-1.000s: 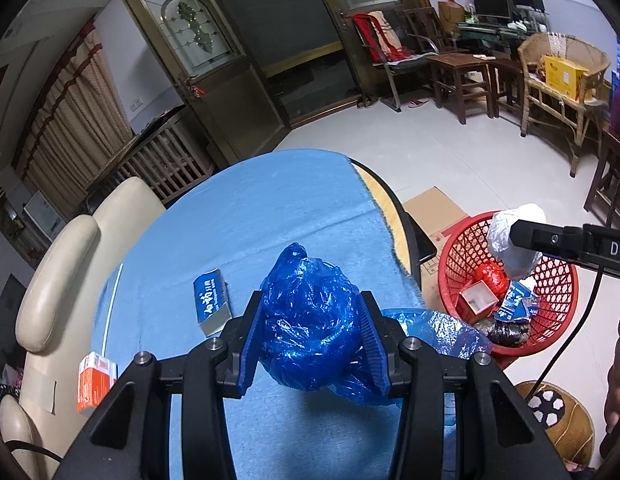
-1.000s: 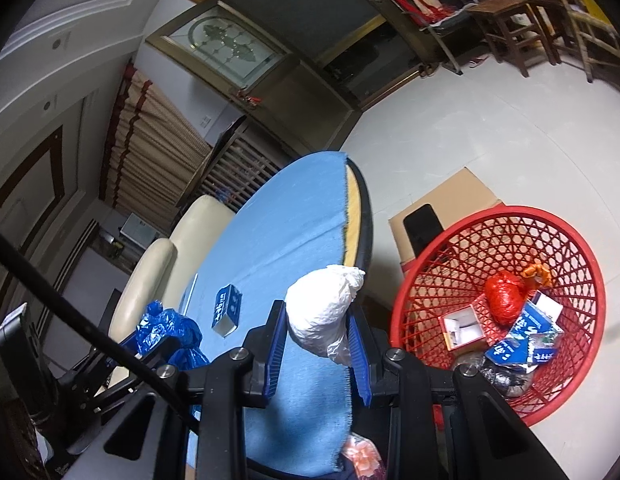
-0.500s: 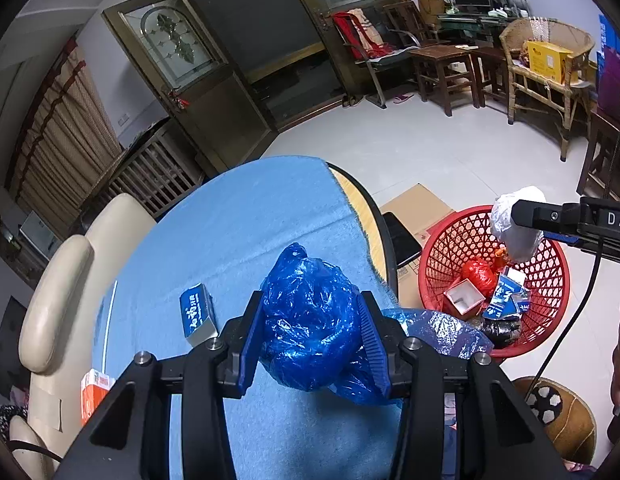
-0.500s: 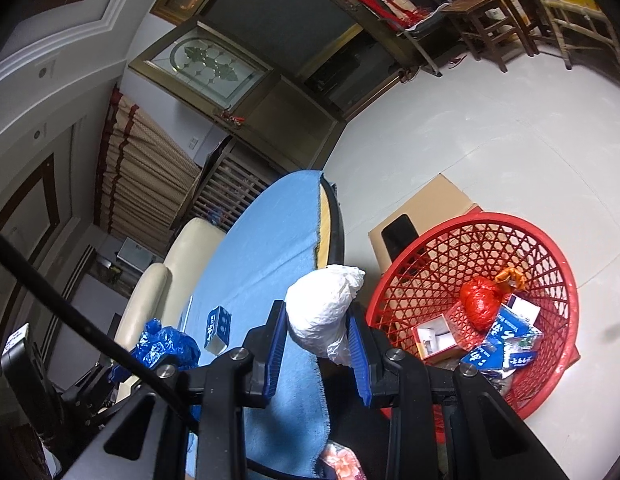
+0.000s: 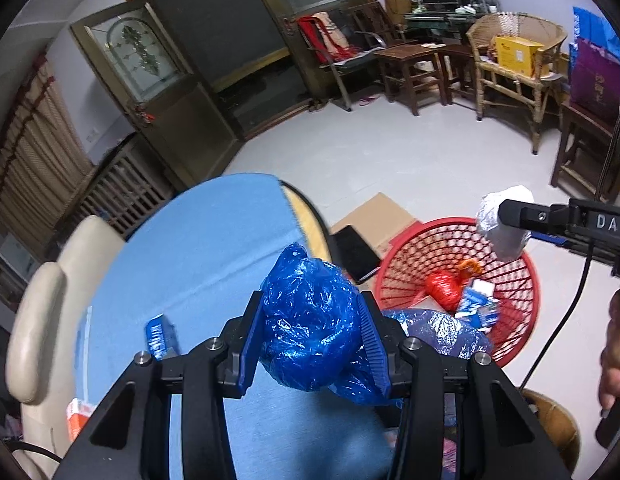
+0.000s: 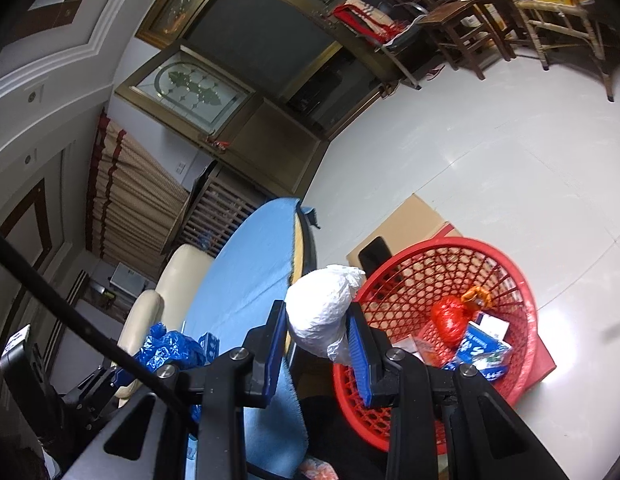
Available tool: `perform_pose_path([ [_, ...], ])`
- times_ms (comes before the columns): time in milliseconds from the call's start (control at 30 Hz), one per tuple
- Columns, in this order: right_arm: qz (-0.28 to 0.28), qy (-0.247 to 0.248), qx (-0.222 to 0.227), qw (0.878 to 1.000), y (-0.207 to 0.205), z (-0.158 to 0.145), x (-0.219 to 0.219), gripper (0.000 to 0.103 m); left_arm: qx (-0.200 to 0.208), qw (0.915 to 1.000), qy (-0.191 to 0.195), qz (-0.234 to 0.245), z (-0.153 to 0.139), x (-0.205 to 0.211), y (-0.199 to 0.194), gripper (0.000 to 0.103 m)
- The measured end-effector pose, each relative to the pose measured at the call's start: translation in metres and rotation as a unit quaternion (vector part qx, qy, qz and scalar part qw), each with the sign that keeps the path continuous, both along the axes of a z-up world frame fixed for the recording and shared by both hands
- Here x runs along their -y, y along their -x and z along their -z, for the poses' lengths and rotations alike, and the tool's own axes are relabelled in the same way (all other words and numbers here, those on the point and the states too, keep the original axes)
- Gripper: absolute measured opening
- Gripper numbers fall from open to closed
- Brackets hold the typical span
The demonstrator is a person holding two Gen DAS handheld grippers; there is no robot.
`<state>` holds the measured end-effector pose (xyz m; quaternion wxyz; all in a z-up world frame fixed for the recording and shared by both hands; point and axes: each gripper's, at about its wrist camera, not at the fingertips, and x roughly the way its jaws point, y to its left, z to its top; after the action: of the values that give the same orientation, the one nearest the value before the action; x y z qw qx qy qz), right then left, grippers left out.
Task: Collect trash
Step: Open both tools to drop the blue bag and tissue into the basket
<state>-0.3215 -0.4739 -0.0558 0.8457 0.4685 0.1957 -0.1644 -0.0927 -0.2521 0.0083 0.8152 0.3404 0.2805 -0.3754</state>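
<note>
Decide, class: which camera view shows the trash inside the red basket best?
The right wrist view. It looks down into the red basket, showing the red bag and blue cartons clearly. In the left wrist view the basket is farther off, its contents partly hidden behind blue plastic.

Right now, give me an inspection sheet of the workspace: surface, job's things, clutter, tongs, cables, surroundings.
Surface: round table under a blue cloth, wooden edge bare on the basket side.
Job's things: blue bag and white bag both held in tongs; red basket on the floor already holds a red bag, cartons and scraps.
Clutter: blue carton and orange-white carton on the cloth.
Tongs: left tongs clamp the blue bag over the table; right tongs clamp the white bag beside the basket rim.
Cables: black cable hangs from the right tool.
Surroundings: cardboard on the floor, cream chair, wooden chairs.
</note>
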Motion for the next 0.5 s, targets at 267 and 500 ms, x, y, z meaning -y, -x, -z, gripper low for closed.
perform_pose_path([
  [267, 0.025, -0.017, -0.007, 1.000, 0.014, 0.009, 0.017, 0.033, -0.076, 0.9965, -0.001, 0.033, 0.007, 0.035, 0.001, 0.049],
  [500, 0.040, -0.022, -0.009, 0.999, 0.025, 0.014, 0.027, 0.035, -0.088, 0.9940, -0.005, 0.065, 0.014, 0.058, 0.012, 0.057],
])
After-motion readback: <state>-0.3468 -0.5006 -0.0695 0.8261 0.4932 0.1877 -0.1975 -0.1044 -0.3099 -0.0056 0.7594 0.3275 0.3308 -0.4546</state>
